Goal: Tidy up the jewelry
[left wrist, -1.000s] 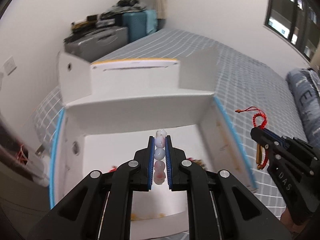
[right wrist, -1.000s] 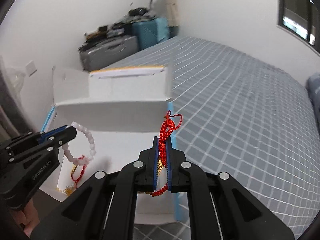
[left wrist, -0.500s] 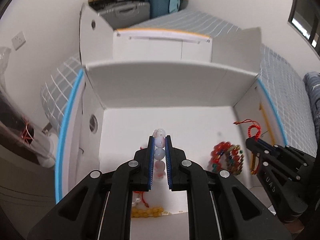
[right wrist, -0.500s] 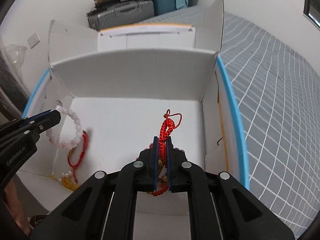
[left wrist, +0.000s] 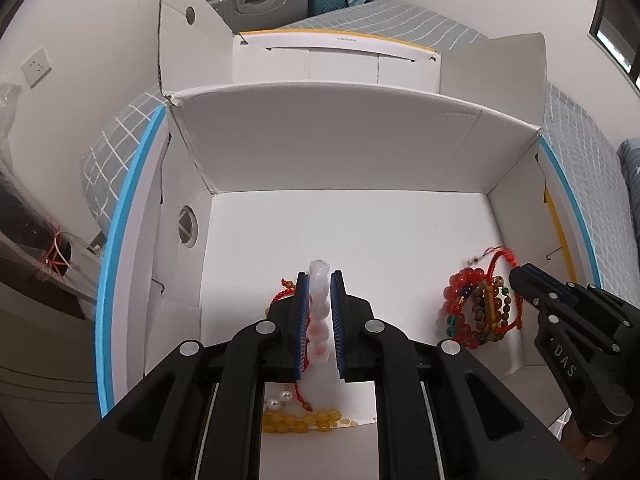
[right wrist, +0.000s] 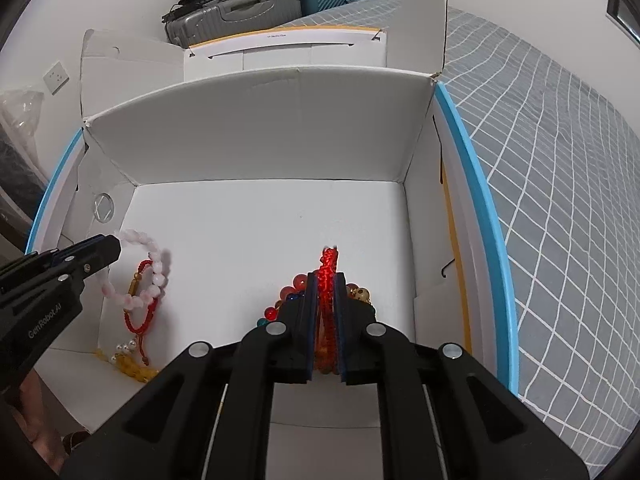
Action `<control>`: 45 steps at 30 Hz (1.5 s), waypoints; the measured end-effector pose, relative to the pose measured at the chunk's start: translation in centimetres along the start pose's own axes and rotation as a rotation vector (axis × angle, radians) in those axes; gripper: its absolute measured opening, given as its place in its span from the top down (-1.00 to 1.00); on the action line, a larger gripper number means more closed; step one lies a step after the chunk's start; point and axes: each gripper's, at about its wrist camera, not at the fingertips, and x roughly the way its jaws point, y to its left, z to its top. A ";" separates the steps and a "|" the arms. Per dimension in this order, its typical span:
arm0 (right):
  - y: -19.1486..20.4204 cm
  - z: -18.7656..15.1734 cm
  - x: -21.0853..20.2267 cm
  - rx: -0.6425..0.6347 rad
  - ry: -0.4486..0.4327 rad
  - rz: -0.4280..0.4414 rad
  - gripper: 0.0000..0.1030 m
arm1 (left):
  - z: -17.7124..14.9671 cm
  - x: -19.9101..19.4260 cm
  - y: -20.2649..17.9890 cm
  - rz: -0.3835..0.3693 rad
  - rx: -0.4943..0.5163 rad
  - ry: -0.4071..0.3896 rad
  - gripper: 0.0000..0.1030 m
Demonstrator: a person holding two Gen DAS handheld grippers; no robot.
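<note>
Grey checked bedding [right wrist: 560,184] under one open white box [left wrist: 340,152], two grippers lowered inside.

Left gripper [left wrist: 319,312] has narrow jaws around one pale pink bead bracelet [right wrist: 148,272], pads barely parted from it. Right gripper [right wrist: 326,312] has just been opening, one red cord bracelet [right wrist: 327,280] between its pads, above a heap of red and brown bead bracelets [left wrist: 476,312]. One yellow bead strand [left wrist: 304,426] lies by the near wall. Two suitcases [right wrist: 240,12] stand beyond.
</note>
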 end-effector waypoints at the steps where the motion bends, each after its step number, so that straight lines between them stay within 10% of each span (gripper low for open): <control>1: 0.1 0.1 -0.2 0.000 -0.008 -0.001 0.51 | 0.0 -0.1 0.1 0.001 0.001 -0.004 0.76; 8: 0.8 0.1 -4.1 -0.030 -0.111 -0.003 -0.30 | -0.5 -2.7 0.8 0.014 -0.019 -0.086 -0.32; 16: 0.9 -1.7 -9.0 -0.036 -0.213 0.007 -0.63 | -2.5 -7.0 1.1 -0.014 -0.009 -0.210 -0.85; 45: 1.2 -11.2 -12.2 0.008 -0.285 -0.040 -0.85 | -12.5 -10.8 0.9 0.028 0.047 -0.275 -0.88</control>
